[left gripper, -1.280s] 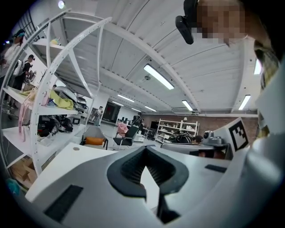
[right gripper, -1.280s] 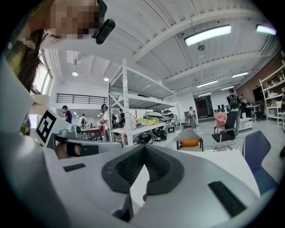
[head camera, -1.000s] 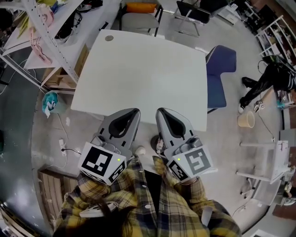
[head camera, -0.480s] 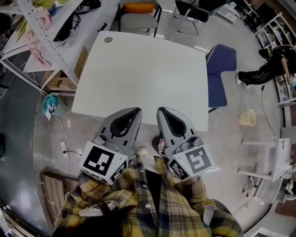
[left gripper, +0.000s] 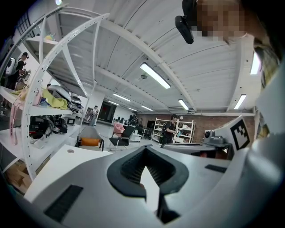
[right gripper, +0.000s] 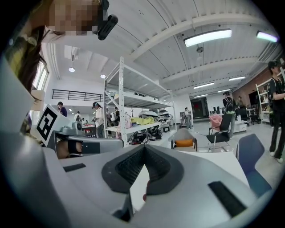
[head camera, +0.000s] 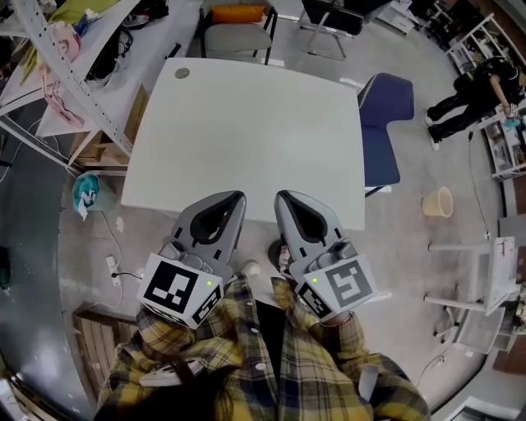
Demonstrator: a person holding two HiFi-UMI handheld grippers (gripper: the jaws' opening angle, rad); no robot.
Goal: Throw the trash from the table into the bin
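Note:
My left gripper [head camera: 237, 196] and right gripper [head camera: 282, 196] hover side by side over the near edge of the white table [head camera: 246, 131]. Both point away from me, roughly level. Their jaws are shut with nothing between them, as the left gripper view [left gripper: 144, 149] and the right gripper view [right gripper: 143, 148] also show. No trash shows on the tabletop. A beige bucket [head camera: 438, 201] stands on the floor to the right. A small white crumpled lump [head camera: 250, 267] lies on the floor between the grippers' bodies.
A blue chair [head camera: 383, 123] stands at the table's right side and a grey chair with an orange cushion [head camera: 234, 25] behind it. White shelving [head camera: 74, 74] lines the left. A teal bag [head camera: 85, 189] lies on the floor there. A person [head camera: 477, 94] stands far right.
Both grippers have stayed where they were, still shut. The person at the far right has walked further back, and the head view has shifted slightly.

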